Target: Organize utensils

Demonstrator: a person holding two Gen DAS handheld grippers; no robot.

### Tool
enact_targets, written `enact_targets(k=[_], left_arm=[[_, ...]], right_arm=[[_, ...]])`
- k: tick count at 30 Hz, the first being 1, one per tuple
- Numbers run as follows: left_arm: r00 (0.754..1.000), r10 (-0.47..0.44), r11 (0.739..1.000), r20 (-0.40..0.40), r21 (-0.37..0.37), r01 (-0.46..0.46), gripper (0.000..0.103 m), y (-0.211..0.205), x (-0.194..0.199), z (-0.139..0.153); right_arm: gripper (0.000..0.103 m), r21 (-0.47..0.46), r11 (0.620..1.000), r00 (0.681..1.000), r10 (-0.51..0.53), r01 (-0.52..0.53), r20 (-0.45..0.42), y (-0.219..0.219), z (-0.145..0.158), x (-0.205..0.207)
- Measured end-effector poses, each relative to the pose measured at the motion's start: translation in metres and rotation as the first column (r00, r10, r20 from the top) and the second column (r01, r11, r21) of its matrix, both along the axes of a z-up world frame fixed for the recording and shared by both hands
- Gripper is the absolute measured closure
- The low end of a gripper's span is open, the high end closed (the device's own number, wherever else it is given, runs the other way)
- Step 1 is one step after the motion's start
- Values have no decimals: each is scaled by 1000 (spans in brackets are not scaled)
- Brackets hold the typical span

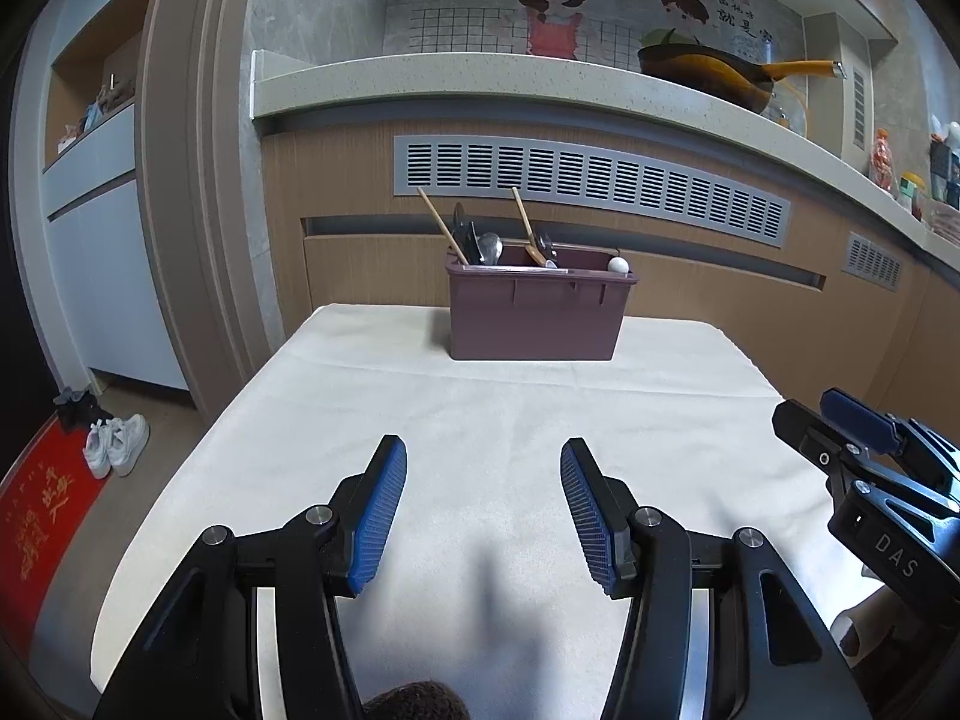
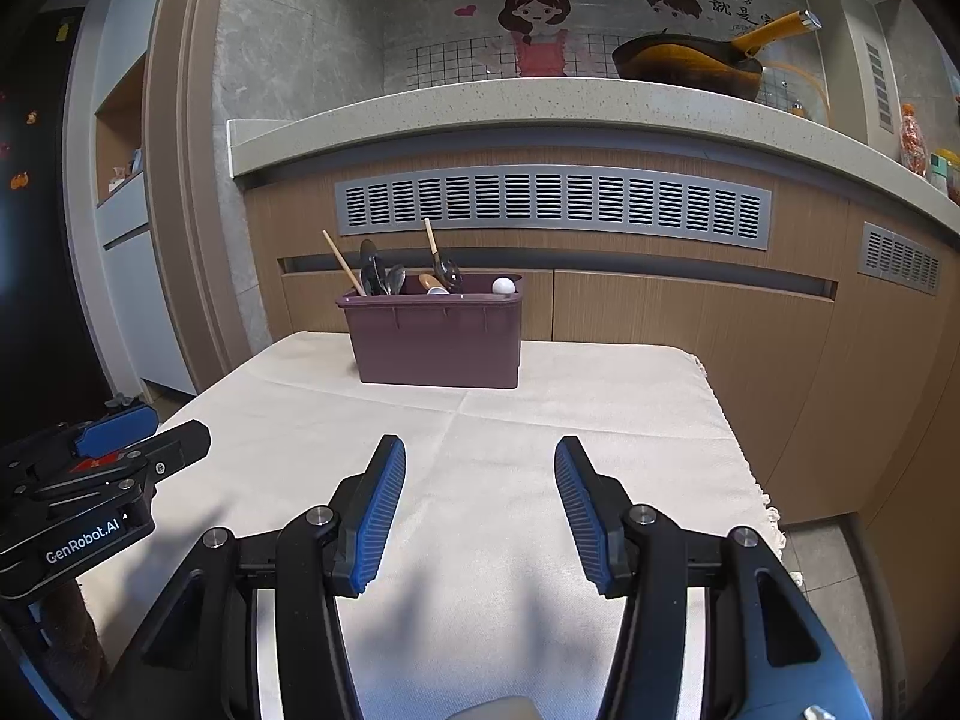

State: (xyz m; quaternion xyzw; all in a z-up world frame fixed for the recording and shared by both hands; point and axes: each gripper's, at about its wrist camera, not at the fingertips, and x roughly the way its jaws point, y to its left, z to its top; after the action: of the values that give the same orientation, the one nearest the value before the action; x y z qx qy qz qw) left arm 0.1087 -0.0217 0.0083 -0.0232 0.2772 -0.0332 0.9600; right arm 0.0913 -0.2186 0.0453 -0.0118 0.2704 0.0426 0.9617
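The utensils (image 1: 492,240) all stand in the maroon bin (image 1: 534,315) at the desk's (image 1: 480,408) far edge, so I judge sorting either done or unstarted, both tongs (image 1: 483,510) (image 2: 477,507) open and empty, needing a forward reach.

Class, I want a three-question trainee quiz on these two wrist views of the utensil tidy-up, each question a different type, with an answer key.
1. True or false: the left gripper holds a spoon between its fingers.
2. Multiple choice: where does the dark purple plastic utensil bin stand? A) on the speckled stone counter B) at the far end of the cream cloth-covered table C) on the floor
3. Fill in: the small white ball sits at the bin's ____ end, as both views show it.

Key: 1 false, both grippers are open and empty, the right gripper too. 2 B. 3 right.
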Motion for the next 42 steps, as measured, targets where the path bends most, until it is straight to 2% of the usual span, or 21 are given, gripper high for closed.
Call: enact_targets(k=[42], left_arm=[[1000,-16,1000,-20,-9,16,48,-1,0,-5]], right_arm=[[53,4,1000,1000,-4,4,-27,-3,-3,6]])
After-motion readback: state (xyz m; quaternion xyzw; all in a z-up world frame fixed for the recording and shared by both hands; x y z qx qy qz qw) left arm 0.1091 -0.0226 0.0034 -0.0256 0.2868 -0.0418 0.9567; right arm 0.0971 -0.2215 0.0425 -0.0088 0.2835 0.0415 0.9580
